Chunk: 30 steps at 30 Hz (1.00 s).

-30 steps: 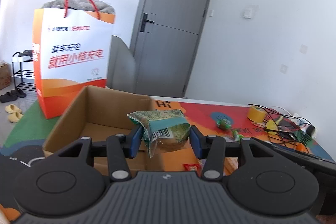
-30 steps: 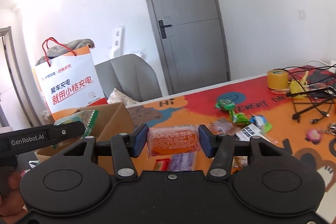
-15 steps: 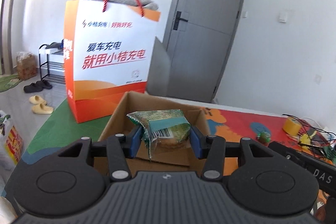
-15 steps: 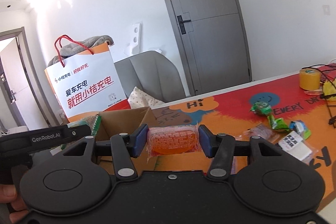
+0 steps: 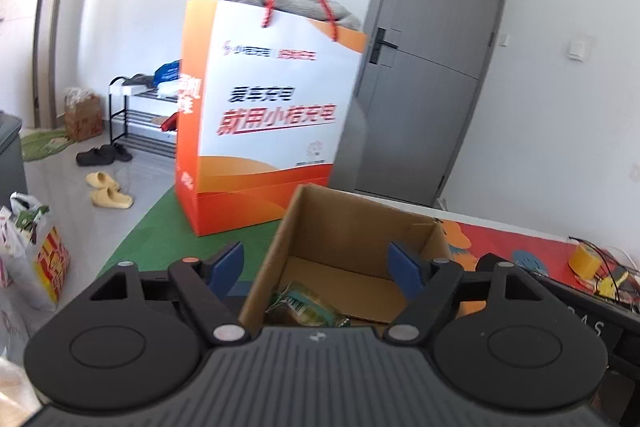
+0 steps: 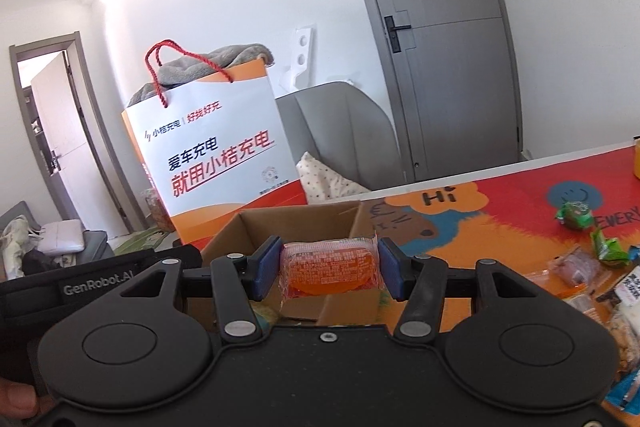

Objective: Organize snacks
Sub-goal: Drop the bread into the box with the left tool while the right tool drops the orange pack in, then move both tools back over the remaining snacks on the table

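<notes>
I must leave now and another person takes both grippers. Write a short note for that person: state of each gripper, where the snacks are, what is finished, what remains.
Left gripper: its jaws have just been opening and are empty, over the cardboard box.
Right gripper: shut on the orange snack pack, held near the box's front edge.
Done: the green snack pack lies inside the box.
Left: drop the orange pack in the box, then collect the loose snacks on the table mat, to the right in the right wrist view.
</notes>
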Tool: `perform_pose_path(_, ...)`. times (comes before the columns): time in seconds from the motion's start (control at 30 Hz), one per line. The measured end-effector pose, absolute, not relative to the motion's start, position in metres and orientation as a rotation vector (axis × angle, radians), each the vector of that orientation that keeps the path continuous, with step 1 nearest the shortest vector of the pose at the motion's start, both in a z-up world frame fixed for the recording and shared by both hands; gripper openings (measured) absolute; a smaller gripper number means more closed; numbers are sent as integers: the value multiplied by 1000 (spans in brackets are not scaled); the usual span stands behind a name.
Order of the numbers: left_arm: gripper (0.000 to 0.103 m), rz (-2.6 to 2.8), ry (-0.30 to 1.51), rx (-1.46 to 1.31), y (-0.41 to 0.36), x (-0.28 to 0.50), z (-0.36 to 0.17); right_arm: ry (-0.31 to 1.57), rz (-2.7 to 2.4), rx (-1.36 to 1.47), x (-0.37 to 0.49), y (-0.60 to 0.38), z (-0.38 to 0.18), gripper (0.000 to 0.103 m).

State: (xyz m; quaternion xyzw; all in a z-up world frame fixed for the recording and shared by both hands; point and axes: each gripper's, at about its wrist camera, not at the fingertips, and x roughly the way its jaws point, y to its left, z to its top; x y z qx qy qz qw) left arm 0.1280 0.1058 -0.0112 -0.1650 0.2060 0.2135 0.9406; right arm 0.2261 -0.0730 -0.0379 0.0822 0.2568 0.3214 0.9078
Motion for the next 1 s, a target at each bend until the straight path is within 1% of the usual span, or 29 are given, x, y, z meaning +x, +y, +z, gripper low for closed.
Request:
perform_pose_path(0.1, 83, 457, 433, -373, 115, 123, -12, 518, 686, 174, 224, -65, -35, 53)
perform_pose_path(0.13, 87, 459, 431, -378, 116, 121, -12, 508, 694, 179, 223, -63, -35, 57)
perform_pose_path(0.17, 88, 460, 425, -380, 118, 119, -12, 496, 702, 181, 222, -61, -35, 59)
perform_pose_path(0.23, 90, 476, 412, -386, 119, 115, -12, 471, 682, 173, 220, -58, -34, 71)
perform_pose_path(0.27, 91, 483, 411, -391, 120, 114, -13, 465, 667, 167, 219, -57, -34, 75)
perform_pose_path(0.3, 93, 481, 414, -399, 122, 115, -14, 465, 657, 165, 220, -58, -33, 81)
perform_pose_path(0.37, 94, 467, 429, -409, 123, 116, -15, 477, 640, 186, 220, -66, -32, 83)
perform_pose_path(0.4, 94, 465, 434, -410, 122, 116, -15, 482, 628, 200, 220, -71, -32, 86)
perform_pose_path(0.43, 95, 462, 434, -410, 120, 115, -15, 484, 611, 212, 219, -78, -32, 91)
perform_pose_path(0.5, 98, 443, 425, -414, 115, 113, -15, 489, 571, 229, 215, -91, -34, 98)
perform_pose_path(0.57, 101, 418, 414, -436, 110, 110, -15, 502, 543, 240, 212, -103, -37, 99)
perform_pose_path(0.63, 103, 396, 413, -441, 103, 109, -14, 514, 522, 248, 210, -113, -39, 103)
perform_pose_path(1.0, 103, 297, 437, -453, 68, 106, -11, 513, 405, 297, 192, -168, -45, 103)
